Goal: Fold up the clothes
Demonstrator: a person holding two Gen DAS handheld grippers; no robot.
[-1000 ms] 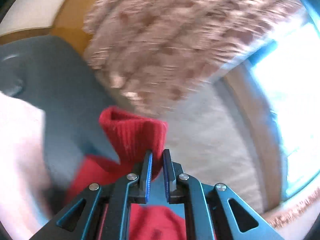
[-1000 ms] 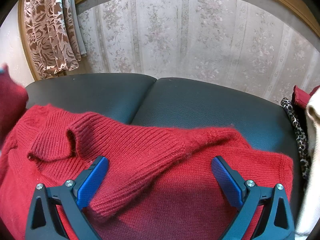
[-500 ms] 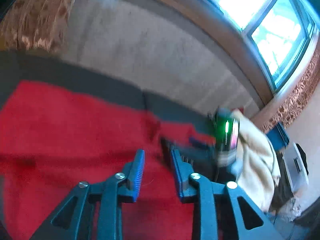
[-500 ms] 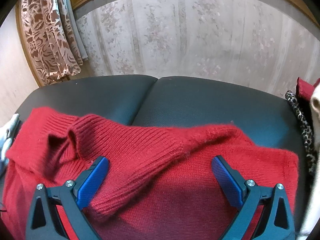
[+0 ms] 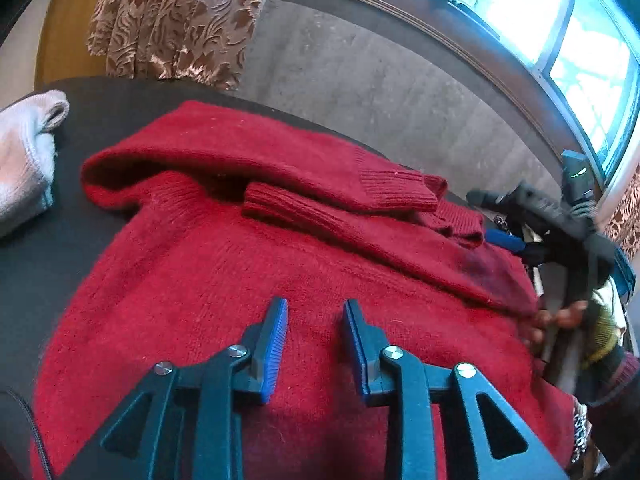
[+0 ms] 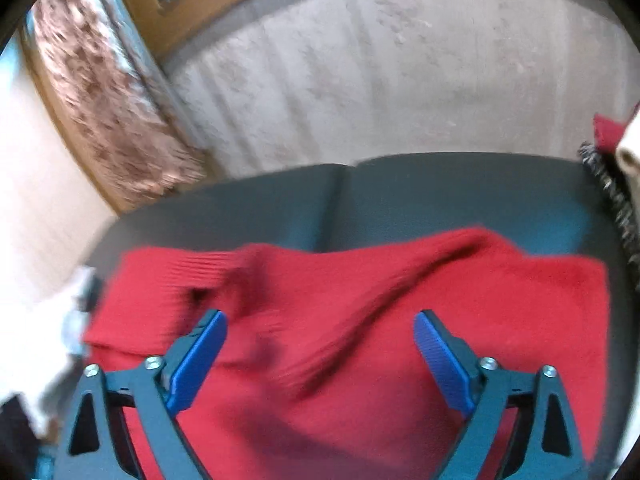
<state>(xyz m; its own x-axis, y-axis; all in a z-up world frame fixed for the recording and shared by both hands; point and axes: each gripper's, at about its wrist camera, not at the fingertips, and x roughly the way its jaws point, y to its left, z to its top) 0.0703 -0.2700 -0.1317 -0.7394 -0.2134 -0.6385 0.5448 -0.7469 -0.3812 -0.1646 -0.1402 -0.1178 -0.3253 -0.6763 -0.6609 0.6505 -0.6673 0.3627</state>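
Lying on dark sofa (image 5: pixel 36 264) below window (image 5: pixel 520 12): red sweater (image 5: pixel 224 264); left fingers (image 5: pixel 276 332) opening, right fingers (image 6: pixel 200 344) closing, both empty.

dark seat (image 5: pixel 24 264), red sweater (image 5: pixel 248 280), pale garment (image 5: pixel 24 160)

Sleeve (image 5: pixel 340 184) out of left gripper (image 5: pixel 316 344)

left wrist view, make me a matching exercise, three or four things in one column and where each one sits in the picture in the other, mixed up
Things:
1. red sweater
2. pale knit garment
3. patterned curtain
4. window

Places:
A. top right, bright
B. spread on the dark cushion, filling the middle
C. left edge, on the cushion beside the sweater
D. top left, hanging behind the cushion

Pairs: 1-B, 2-C, 3-D, 4-A
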